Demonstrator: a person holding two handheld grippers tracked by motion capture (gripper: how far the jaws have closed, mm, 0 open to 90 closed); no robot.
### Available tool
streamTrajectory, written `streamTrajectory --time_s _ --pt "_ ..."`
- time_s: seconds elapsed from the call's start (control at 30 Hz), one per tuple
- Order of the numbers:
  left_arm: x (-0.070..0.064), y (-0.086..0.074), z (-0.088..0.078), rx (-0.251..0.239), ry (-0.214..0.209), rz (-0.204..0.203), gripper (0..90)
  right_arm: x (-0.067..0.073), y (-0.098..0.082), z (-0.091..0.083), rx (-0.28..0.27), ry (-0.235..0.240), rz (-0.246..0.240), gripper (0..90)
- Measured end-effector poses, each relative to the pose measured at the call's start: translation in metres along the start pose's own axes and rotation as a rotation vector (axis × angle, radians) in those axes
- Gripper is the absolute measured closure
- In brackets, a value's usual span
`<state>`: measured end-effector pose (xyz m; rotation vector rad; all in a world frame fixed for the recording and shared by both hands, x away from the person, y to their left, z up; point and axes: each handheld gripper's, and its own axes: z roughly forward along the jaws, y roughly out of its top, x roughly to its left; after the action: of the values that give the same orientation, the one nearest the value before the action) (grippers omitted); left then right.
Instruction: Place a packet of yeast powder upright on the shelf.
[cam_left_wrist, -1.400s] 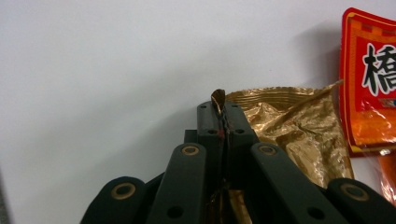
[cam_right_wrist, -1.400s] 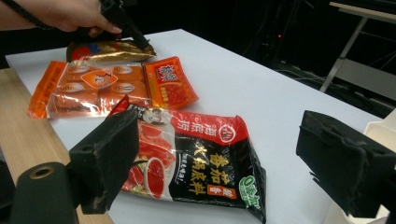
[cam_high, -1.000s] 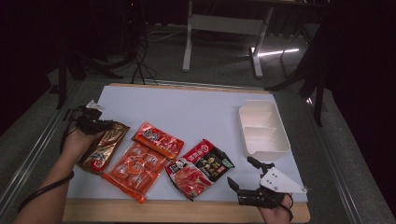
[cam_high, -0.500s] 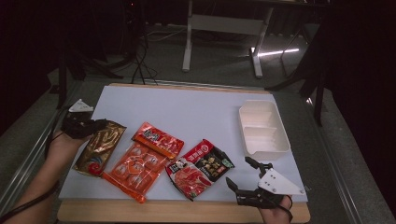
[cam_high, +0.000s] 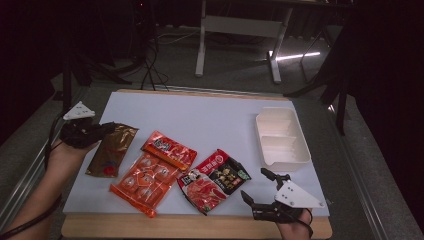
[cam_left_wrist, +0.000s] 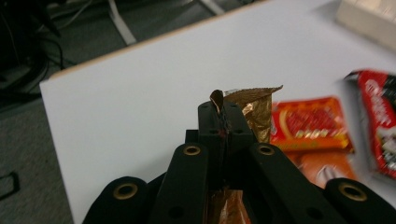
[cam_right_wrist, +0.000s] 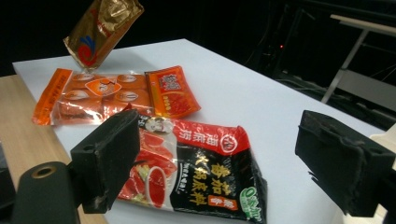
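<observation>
Jaws of my left tool (cam_high: 92, 131) pinch the gold packet (cam_high: 111, 150) at its far edge, lifting it over the counter's (cam_high: 220, 120) left side. My right tool (cam_high: 265, 192) sits spread at the near edge, beside the red-and-black packet (cam_high: 216, 178). White tray (cam_high: 281, 137) lies far right.

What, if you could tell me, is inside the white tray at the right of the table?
The white tray looks bare inside: two compartments, nothing visible in either. The near wall hides a sliver of the front compartment's floor.
</observation>
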<state>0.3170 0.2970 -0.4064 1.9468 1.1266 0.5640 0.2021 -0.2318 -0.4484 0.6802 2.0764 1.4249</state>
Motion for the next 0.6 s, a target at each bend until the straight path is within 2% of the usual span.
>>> streamTrajectory --time_s 0.07,0.13,0.17,0.3,0.43,0.6 --pt "-0.003 0.003 0.0 -0.011 0.0 0.007 89.4 0.0 0.001 0.0 -0.001 -0.003 -0.004 13.8" --pt "-0.01 0.013 0.0 -0.044 -0.01 0.005 89.4 0.0 0.002 -0.002 -0.009 -0.007 -0.019 14.1" --pt "-0.013 0.016 0.0 -0.061 -0.029 0.0 89.4 0.0 0.002 -0.002 -0.01 -0.005 -0.021 14.2" --pt "-0.026 0.028 0.002 -0.108 -0.066 -0.006 89.3 -0.001 0.002 -0.003 -0.004 -0.002 0.001 14.1" --pt "-0.039 0.04 0.002 -0.136 -0.088 0.013 89.3 -0.002 0.002 -0.003 -0.003 -0.001 0.015 14.1" --pt "-0.057 0.052 0.003 -0.184 -0.164 0.014 89.3 -0.002 0.003 -0.005 -0.005 -0.006 0.021 14.4"
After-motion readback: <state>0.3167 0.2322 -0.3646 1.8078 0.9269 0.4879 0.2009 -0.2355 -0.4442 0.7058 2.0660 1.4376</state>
